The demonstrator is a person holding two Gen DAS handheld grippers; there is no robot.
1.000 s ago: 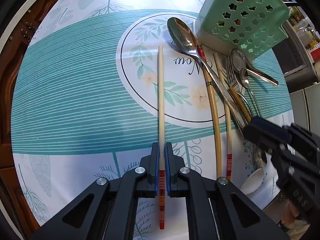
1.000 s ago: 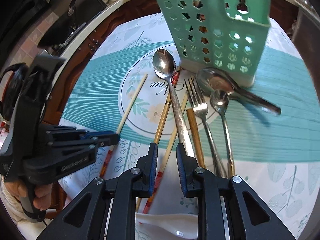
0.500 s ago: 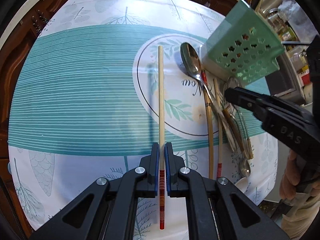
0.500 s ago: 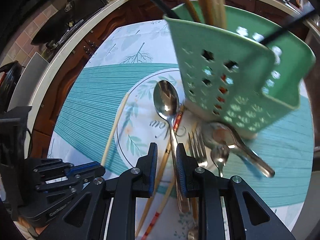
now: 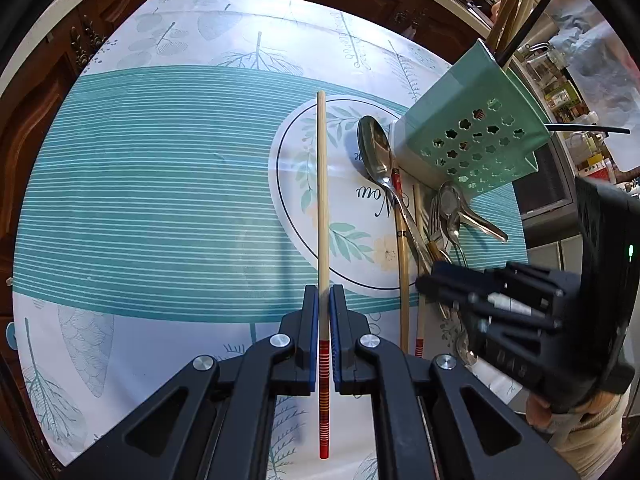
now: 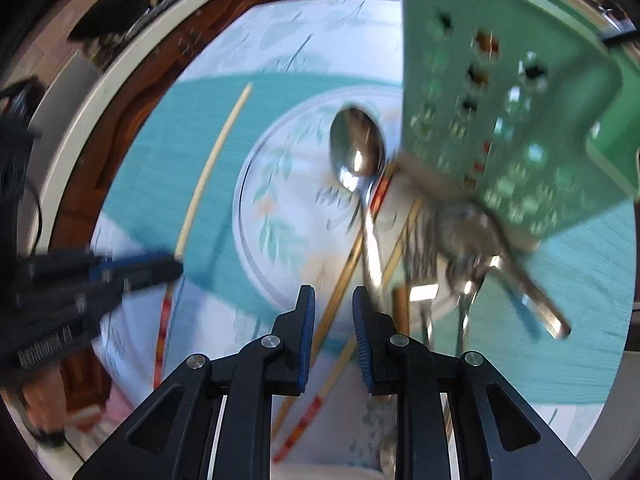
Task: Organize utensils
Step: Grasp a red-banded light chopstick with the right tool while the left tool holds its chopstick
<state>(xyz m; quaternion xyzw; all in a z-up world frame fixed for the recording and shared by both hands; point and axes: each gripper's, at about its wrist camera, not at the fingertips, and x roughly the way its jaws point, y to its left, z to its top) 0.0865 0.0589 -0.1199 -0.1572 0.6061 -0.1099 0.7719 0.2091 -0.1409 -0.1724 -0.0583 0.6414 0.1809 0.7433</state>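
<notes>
The left gripper [image 5: 324, 328] stays clamped on the chopstick [image 5: 322, 208], gripping just above its red-banded end. Over the last second the table has dropped away beneath it and the chopstick's shadow now falls clear to its left on the tablecloth [image 5: 160, 200], so the chopstick has left the surface and is ready for transfer. To its right, the large spoon [image 5: 376, 160], two more chopsticks and a cluster of smaller cutlery lie untouched beside the green caddy [image 5: 472, 136]. The right gripper [image 6: 332, 340] has risen; its jaws stand apart and empty. Remaining judgement: carry the chopstick right into the caddy.
</notes>
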